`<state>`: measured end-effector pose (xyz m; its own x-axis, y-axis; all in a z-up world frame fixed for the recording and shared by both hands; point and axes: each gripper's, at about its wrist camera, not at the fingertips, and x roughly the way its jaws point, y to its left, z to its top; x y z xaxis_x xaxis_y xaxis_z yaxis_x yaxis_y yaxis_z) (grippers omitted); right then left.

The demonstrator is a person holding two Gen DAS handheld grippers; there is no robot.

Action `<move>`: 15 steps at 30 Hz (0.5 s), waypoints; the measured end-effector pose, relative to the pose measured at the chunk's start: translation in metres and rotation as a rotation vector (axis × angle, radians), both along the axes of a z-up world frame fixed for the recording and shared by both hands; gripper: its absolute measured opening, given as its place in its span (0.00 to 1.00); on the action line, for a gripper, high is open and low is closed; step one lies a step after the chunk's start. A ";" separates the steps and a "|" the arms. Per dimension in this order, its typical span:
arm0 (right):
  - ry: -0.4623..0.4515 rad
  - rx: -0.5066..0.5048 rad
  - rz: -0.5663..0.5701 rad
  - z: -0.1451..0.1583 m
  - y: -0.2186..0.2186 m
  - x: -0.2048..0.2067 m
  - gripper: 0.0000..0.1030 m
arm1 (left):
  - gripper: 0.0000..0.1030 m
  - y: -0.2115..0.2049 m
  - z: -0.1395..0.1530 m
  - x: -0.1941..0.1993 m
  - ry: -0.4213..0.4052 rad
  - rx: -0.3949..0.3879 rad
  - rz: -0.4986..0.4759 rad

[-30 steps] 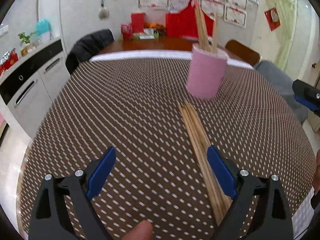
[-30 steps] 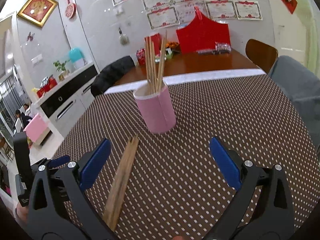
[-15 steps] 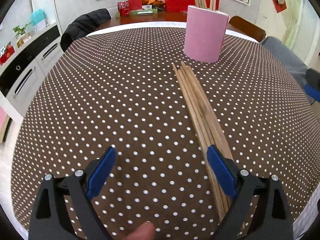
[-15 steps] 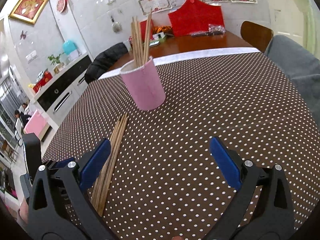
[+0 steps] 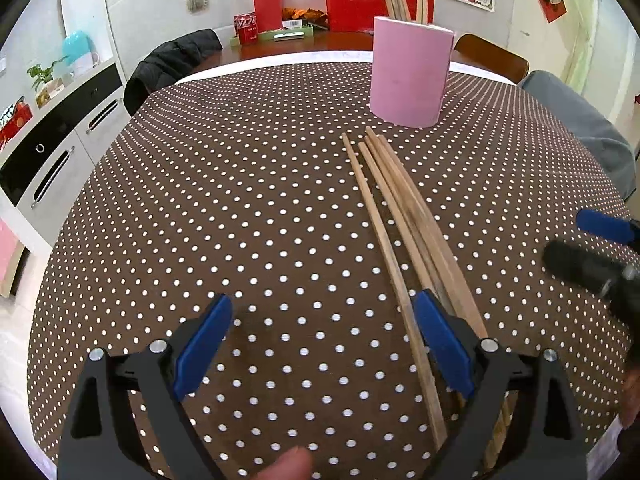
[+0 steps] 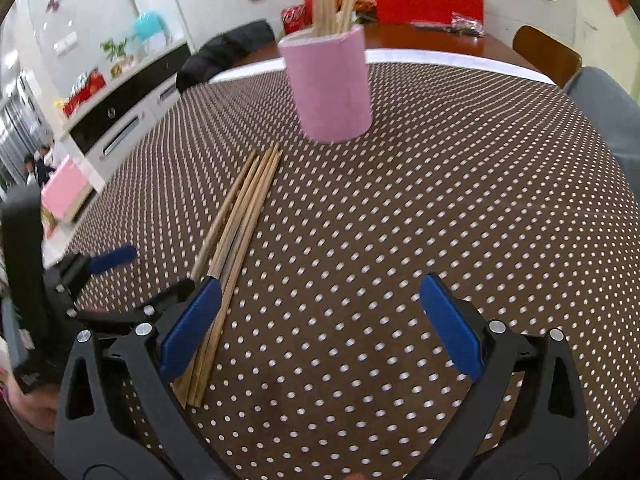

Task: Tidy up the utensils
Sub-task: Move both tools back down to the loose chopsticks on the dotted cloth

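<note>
Both the left gripper (image 5: 322, 344) and right gripper (image 6: 320, 320) hover wide open and empty over the dotted counter (image 5: 240, 200), loose chopsticks (image 5: 400, 216) lying toward the pink holder (image 5: 410, 72) at 1 o'clock.

Even, bright indoor light is filling both fisheye views, edges are bowing into black corners, and motion blur is smearing the right-wrist view's pink cup (image 6: 328, 84).

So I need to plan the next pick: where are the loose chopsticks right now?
The loose chopsticks lie bundled flat on the dotted tablecloth, just in front of the pink cup, running back between the two grippers.
</note>
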<state>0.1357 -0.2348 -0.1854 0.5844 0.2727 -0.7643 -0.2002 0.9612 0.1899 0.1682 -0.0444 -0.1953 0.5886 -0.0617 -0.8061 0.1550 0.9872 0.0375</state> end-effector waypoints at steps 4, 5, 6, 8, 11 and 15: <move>0.019 -0.050 0.016 -0.008 0.015 0.000 0.94 | 0.88 0.007 0.000 0.002 0.006 -0.012 0.005; 0.025 -0.064 0.026 -0.010 0.020 0.000 0.94 | 0.89 0.008 0.001 0.001 0.005 -0.009 0.004; 0.030 -0.082 0.035 -0.011 0.024 0.000 0.94 | 0.89 0.008 0.001 0.001 0.002 0.000 0.004; 0.032 -0.092 0.047 -0.012 0.028 0.001 0.94 | 0.88 0.010 0.002 0.001 -0.006 0.020 0.009; 0.051 -0.139 0.047 -0.020 0.035 0.004 0.94 | 0.89 0.016 0.002 0.003 -0.005 0.017 0.008; 0.062 -0.143 0.043 -0.023 0.041 0.009 0.94 | 0.89 0.023 0.004 0.005 -0.009 0.018 0.013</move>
<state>0.1446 -0.1941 -0.2079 0.5254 0.1824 -0.8311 -0.2335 0.9702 0.0654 0.1728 -0.0211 -0.1916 0.5967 -0.0397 -0.8015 0.1413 0.9884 0.0562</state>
